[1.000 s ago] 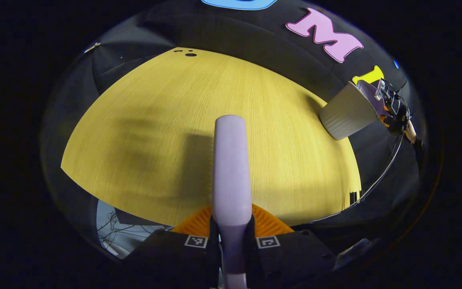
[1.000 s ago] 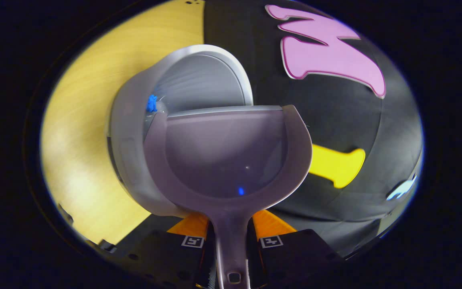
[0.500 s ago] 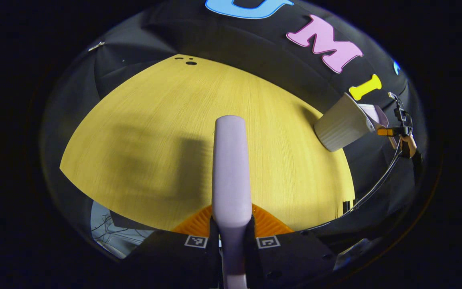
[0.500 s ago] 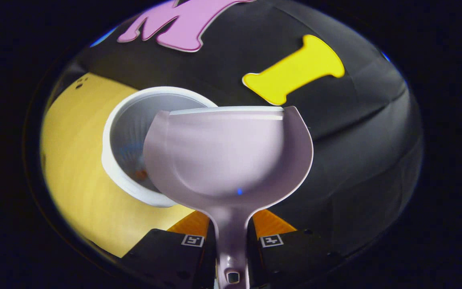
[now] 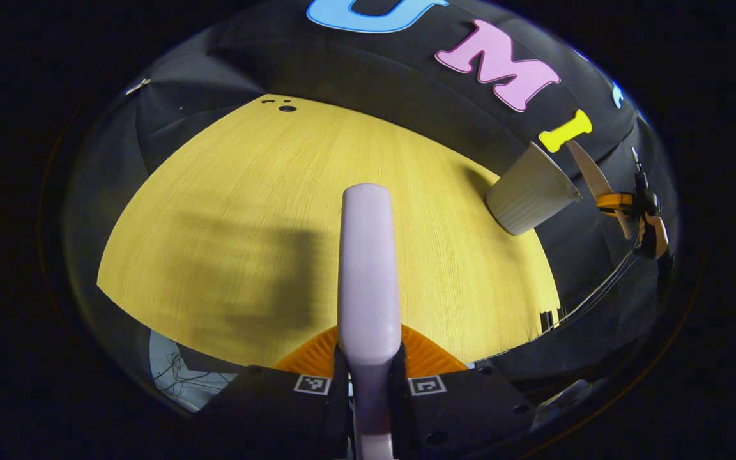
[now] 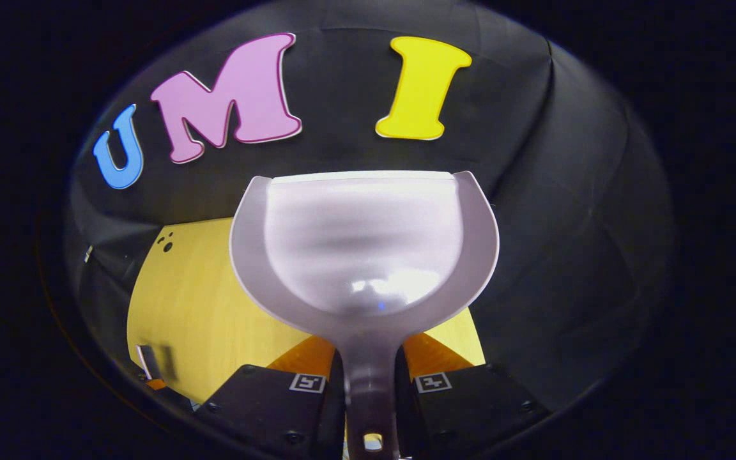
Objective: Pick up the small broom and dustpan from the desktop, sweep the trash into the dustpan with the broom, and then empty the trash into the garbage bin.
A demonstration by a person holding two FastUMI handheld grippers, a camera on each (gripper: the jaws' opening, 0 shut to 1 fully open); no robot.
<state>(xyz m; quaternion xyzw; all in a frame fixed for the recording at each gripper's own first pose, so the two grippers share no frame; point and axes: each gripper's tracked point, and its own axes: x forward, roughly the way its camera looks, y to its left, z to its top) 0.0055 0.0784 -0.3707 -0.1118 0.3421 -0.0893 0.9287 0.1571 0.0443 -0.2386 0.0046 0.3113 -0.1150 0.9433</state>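
The left gripper (image 5: 368, 377) pinches the broom (image 5: 368, 268) handle above the desktop (image 5: 227, 211), and the right gripper (image 6: 368, 383) clamps the dustpan (image 6: 365, 243) handle, its pan looking empty and raised toward the wall. Farther off, the garbage bin (image 5: 528, 195) stands at the desktop's far edge; I judge a careless swing of the dustpan could knock it off. No brand or readable label shows on these things.

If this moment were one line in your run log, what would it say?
left tool: shut on broom | right tool: shut on dustpan, pan looks empty | bin: upright on desktop
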